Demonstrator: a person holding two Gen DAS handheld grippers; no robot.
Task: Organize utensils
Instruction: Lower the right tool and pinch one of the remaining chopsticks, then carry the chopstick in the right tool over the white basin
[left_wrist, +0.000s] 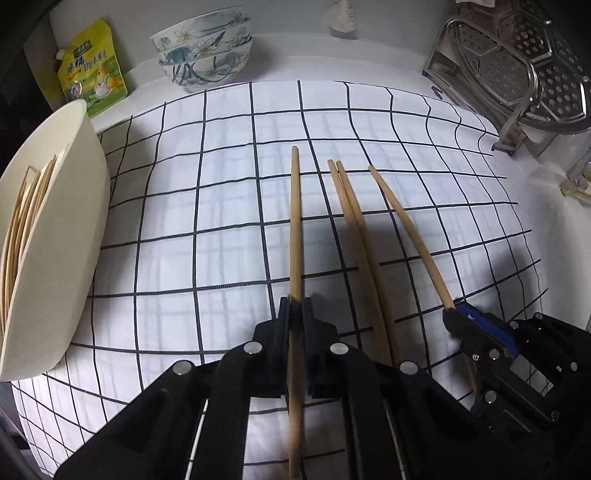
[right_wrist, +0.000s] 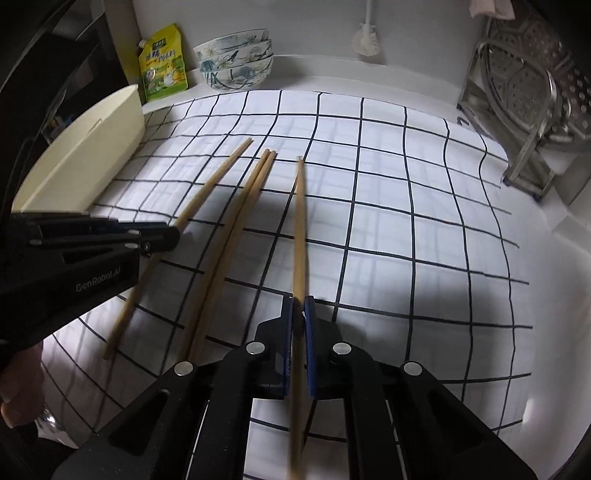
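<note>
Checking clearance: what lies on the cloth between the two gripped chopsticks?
A pair of loose chopsticks, side by side on the checked cloth. Both wrist views show it.

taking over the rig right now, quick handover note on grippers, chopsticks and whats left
Left gripper: shut on the leftmost chopstick.
Right gripper: shut on the rightmost chopstick.
Both held sticks point away over the checked cloth.
A pair of chopsticks lies loose on the cloth between them.
Done: several sticks are already in the cream holder on the left.
Left: move the two gripped sticks into the holder, then the pair.
</note>
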